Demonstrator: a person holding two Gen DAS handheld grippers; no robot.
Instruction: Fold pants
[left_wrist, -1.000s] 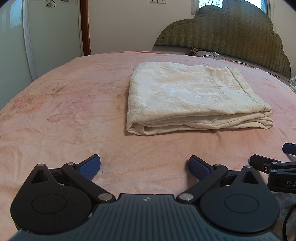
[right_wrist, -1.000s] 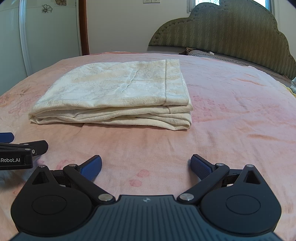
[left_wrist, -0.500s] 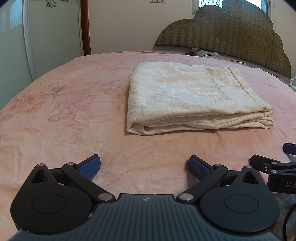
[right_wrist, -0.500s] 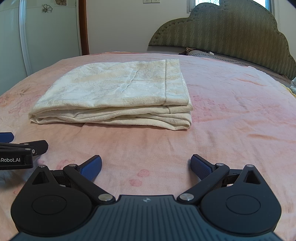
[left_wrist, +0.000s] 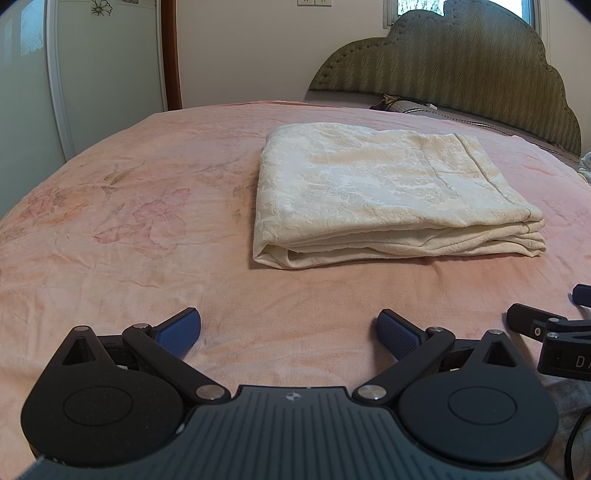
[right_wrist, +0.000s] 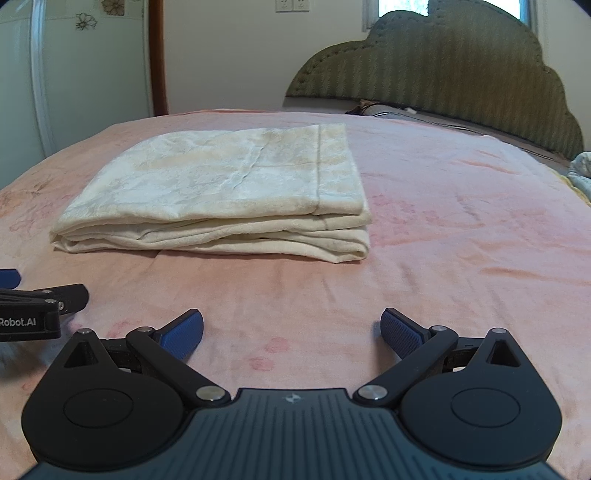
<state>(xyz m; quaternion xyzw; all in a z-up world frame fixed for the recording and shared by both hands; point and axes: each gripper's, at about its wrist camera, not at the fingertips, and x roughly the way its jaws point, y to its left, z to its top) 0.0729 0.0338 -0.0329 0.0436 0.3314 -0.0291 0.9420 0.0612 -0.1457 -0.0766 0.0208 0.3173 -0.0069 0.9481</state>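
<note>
A: Status on the pants?

B: Cream pants (left_wrist: 388, 199) are folded into a flat rectangular stack with several layers showing at the near edge. The stack lies on the pink floral bedspread (left_wrist: 129, 229), mid-bed, in front of the olive scalloped headboard (left_wrist: 461, 62).

A: Tools?

B: Left tool (left_wrist: 289, 330) has its blue pads spread wide with nothing between them, and sits low over the bedspread, short of the stack. Right tool (right_wrist: 291, 330) is the same: fingers wide apart, empty, near the bedspread and clear of the fabric.

A: Relative layout?

B: The two tools are side by side. In the left wrist view the stack is ahead and to the right, and part of the right tool shows at the right edge. In the right wrist view the stack is ahead and to the left, and part of the left tool shows at the left edge. Neither touches the pants.

A: Background?

B: White wardrobe door (right_wrist: 74, 74) at left, wall sockets (right_wrist: 291, 4) on the far wall.
</note>
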